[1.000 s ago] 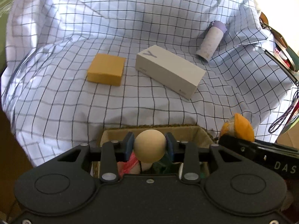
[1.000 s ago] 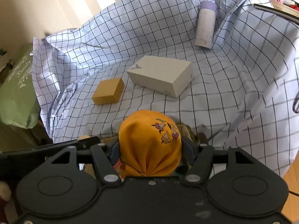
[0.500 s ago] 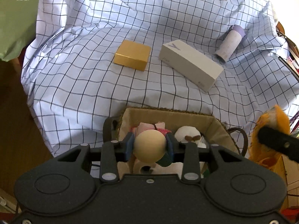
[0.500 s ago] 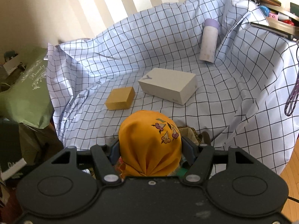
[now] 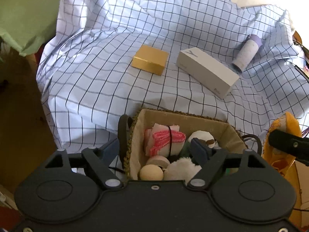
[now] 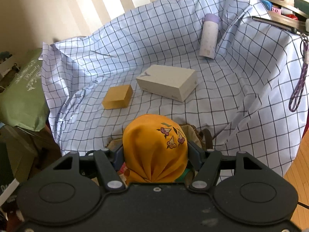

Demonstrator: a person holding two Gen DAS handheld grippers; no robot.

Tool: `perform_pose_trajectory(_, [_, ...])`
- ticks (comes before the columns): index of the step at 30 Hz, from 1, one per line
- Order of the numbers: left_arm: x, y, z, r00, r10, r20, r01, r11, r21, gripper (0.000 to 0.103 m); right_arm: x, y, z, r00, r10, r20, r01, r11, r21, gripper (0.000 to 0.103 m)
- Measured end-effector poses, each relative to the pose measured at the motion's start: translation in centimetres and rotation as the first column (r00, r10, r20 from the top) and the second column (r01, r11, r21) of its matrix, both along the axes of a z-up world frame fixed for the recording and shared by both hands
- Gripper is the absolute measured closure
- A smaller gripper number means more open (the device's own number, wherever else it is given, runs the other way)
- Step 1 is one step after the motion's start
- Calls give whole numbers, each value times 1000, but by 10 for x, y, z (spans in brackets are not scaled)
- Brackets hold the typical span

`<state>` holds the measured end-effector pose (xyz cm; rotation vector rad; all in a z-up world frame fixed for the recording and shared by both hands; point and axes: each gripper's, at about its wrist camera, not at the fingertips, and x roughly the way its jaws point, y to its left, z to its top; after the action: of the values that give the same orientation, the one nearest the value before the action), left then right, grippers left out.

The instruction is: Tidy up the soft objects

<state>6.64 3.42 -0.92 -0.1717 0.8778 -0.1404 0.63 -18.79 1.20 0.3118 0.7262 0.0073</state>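
We're hanging left gripper point(image 5: 154, 149) over basket point(image 5: 200, 124), jaws opening wide, nothing pinched between them. Beige ball point(image 5: 151, 172) sitting loose in basket at 6 o'clock end, touching white fluffy thing point(image 5: 180, 169). We're clamping right gripper point(image 6: 155, 152) on orange cloth bundle point(image 6: 154, 150), hovering just over basket's rim. On checked sheet point(image 5: 96, 67), yellow box point(image 5: 149, 59) lying at 12 o'clock from basket, white box point(image 5: 207, 71) at 1 o'clock.
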Motion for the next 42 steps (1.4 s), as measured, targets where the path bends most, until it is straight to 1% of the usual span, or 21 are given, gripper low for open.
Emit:
perform_pose_trajectory(4, [-7, -2, -6, 1000, 29, -6, -29, 1000, 2, 24, 1, 1, -4, 1000, -12, -15, 12, 1000, -11, 37])
perform_pose_trajectory(8, [-15, -4, -6, 998, 52, 20, -53, 998, 38, 23, 1, 2, -9, 999, -36, -16, 35, 998, -52, 36])
perform_pose_trajectory(10, [-17, -5, -5, 998, 58, 33, -59, 997, 47, 21, 2, 3, -11, 999, -43, -22, 41, 997, -67, 36])
perform_pose_trajectory(12, [-19, -6, -5, 998, 56, 41, -58, 997, 55, 18, 3, 2, -13, 999, -37, -29, 36, 998, -57, 34])
perform_pose_trajectory(15, [-21, -8, -6, 998, 47, 44, -50, 997, 66, 18, 3, 2, -13, 999, -35, -23, 34, 998, -49, 30])
perform_pose_trajectory(19, [-23, -11, -7, 999, 34, 42, -37, 997, 72, 18, 1, 2, -12, 999, -35, -14, 34, 998, -51, 29])
perform_pose_trajectory(23, [-24, -11, -6, 998, 35, 48, -38, 996, 76, 18, 0, 1, -16, 999, -36, -28, 34, 998, -60, 28])
perform_pose_trajectory(29, [-26, -11, -7, 998, 33, 46, -36, 996, 84, 18, -2, -1, -26, 998, -15, -65, 9, 996, -92, 26])
perform_pose_trajectory(34, [-27, -11, -7, 998, 32, 47, -36, 995, 92, 17, -8, 0, -31, 998, 3, -69, -13, 991, -135, 25])
perform_pose_trajectory(38, [-31, -12, -7, 998, 23, 56, -29, 994, 110, 16, -14, -1, -33, 998, 6, -66, -16, 989, -147, 19])
perform_pose_trajectory(40, [-34, -13, -7, 998, 17, 61, -24, 992, 122, 13, -16, -1, -34, 998, 8, -65, -17, 989, -147, 18])
perform_pose_trajectory(42, [-37, -14, -6, 998, 10, 67, -19, 991, 132, 12, -18, 0, -36, 998, 13, -61, -22, 988, -154, 12])
